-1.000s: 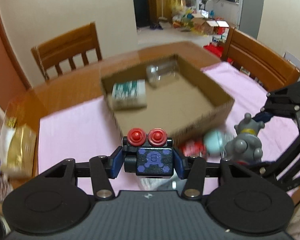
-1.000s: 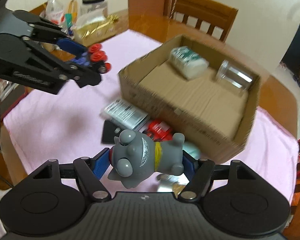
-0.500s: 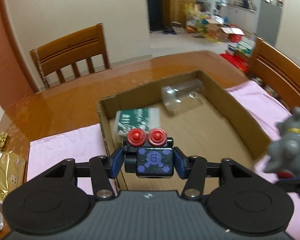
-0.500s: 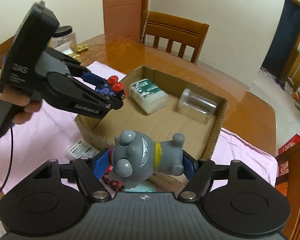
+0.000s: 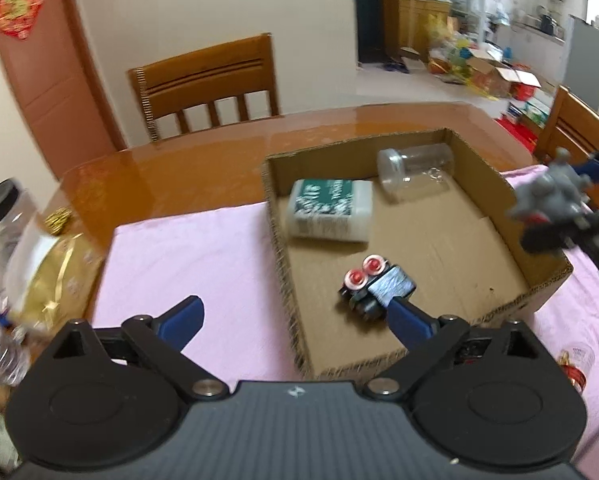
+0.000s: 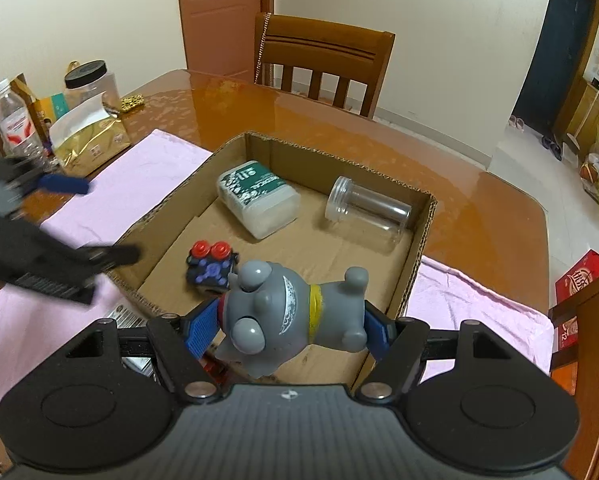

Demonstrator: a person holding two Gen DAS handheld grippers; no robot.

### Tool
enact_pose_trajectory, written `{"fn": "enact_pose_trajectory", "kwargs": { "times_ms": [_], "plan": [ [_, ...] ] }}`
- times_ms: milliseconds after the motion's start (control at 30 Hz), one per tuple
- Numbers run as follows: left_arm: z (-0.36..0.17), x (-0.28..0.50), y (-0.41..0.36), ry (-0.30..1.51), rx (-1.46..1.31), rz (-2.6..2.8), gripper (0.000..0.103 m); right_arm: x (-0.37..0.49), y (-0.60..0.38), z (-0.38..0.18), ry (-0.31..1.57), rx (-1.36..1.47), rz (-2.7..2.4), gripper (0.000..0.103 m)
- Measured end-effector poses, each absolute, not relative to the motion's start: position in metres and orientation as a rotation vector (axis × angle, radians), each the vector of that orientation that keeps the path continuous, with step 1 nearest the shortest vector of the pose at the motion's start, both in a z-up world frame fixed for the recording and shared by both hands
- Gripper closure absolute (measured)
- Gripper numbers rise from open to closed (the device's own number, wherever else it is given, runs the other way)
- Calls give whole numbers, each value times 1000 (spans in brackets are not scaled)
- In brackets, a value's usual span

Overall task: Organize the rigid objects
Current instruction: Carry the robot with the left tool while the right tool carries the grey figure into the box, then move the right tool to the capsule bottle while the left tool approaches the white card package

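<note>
An open cardboard box (image 5: 539, 236) (image 6: 423, 240) sits on a pink cloth. Inside lie a white tub with a green label (image 5: 329, 210) (image 6: 259, 198), a clear jar on its side (image 5: 415, 172) (image 6: 367, 212), and a black toy block with two red knobs (image 5: 375, 284) (image 6: 211, 262). My left gripper (image 5: 299, 316) is open and empty over the box's near left wall, right finger beside the block. My right gripper (image 6: 291, 330) is shut on a grey toy dog (image 6: 291, 312) (image 5: 551, 196), held above the box's near edge.
A gold bag (image 6: 87, 136) (image 5: 47, 276), a black-lidded jar (image 6: 91, 84) and a water bottle (image 6: 15, 124) stand at the table's left. Wooden chairs (image 5: 207, 84) (image 6: 323, 56) stand around the table. Small packets (image 6: 133, 322) lie on the cloth before the box.
My left gripper has opened and dropped the black toy block into the box, then drawn back left. My right gripper has carried the grey dog over the box's near edge.
</note>
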State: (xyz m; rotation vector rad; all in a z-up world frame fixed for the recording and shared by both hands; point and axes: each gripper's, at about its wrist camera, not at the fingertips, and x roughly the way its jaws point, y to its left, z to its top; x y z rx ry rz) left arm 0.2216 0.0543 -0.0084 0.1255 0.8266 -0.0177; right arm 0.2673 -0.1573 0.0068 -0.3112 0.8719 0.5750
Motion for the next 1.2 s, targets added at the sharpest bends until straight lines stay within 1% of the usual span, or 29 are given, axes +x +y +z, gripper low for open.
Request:
{"fn": "enact_pose_trajectory", "kwargs": {
  "times_ms": [333, 367, 467, 600, 867, 1200],
  "plan": [
    [-10, 175, 83, 829, 7, 128, 4, 322, -142, 4, 865, -304, 524, 26],
    [-12, 171, 83, 833, 3, 130, 4, 328, -140, 5, 853, -301, 508, 24],
    [-14, 163, 88, 846, -11, 136, 4, 342, -137, 7, 816, -293, 468, 0],
    [-16, 160, 91, 853, -7, 144, 4, 340, -143, 12, 795, -256, 470, 0],
    [-24, 159, 91, 883, -19, 113, 4, 308, -154, 13, 819, -259, 462, 0],
    [-35, 151, 88, 909, -13, 98, 4, 246, -178, -7, 854, -193, 415, 0]
  ]
}}
